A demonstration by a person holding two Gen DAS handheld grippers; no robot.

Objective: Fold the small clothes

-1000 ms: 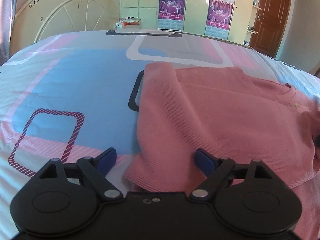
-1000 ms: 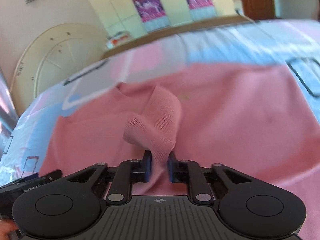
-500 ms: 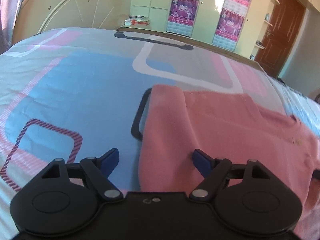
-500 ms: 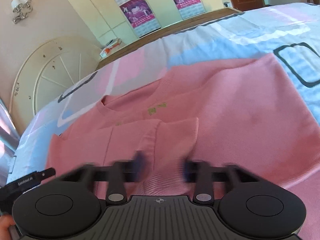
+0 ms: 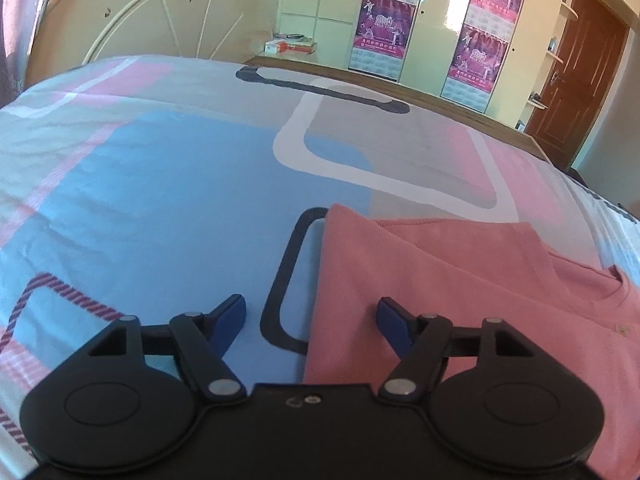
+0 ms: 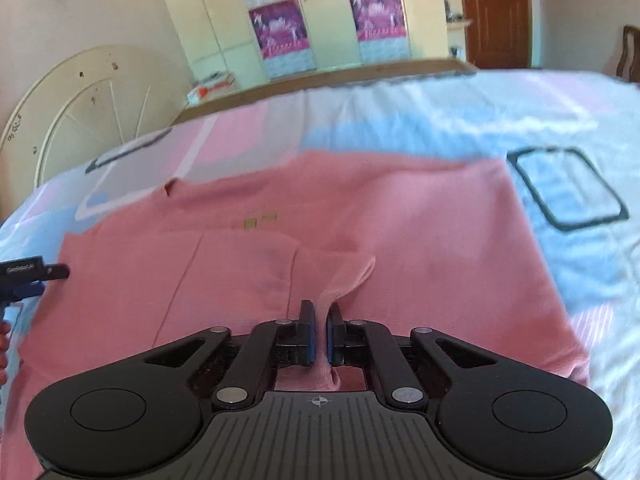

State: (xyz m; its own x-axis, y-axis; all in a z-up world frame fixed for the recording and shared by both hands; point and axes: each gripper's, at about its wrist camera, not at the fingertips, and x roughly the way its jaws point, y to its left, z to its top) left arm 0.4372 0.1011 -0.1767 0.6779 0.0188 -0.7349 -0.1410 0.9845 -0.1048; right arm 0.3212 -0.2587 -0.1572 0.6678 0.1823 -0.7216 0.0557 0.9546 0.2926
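Observation:
A pink knit sweater [image 6: 420,232] lies spread on the bed, with one sleeve folded across its body. My right gripper [image 6: 319,320] is shut on the sleeve cuff [image 6: 344,284], held low over the sweater's middle. In the left wrist view the sweater [image 5: 460,280] fills the lower right. My left gripper [image 5: 311,312] is open and empty, straddling the sweater's left folded edge just above the sheet. Its tip also shows at the left edge of the right wrist view [image 6: 28,276].
The bed sheet [image 5: 180,184] has blue, pink and grey blocks with dark outlines. A cream headboard [image 5: 160,28] stands at the back left. Wardrobe doors with posters [image 5: 384,24] and a brown door [image 5: 576,72] lie beyond the bed.
My right gripper opened, then shut again on the sleeve cuff, which now lies lower and flatter. My left gripper stayed open and shifted forward along the sweater's left edge.

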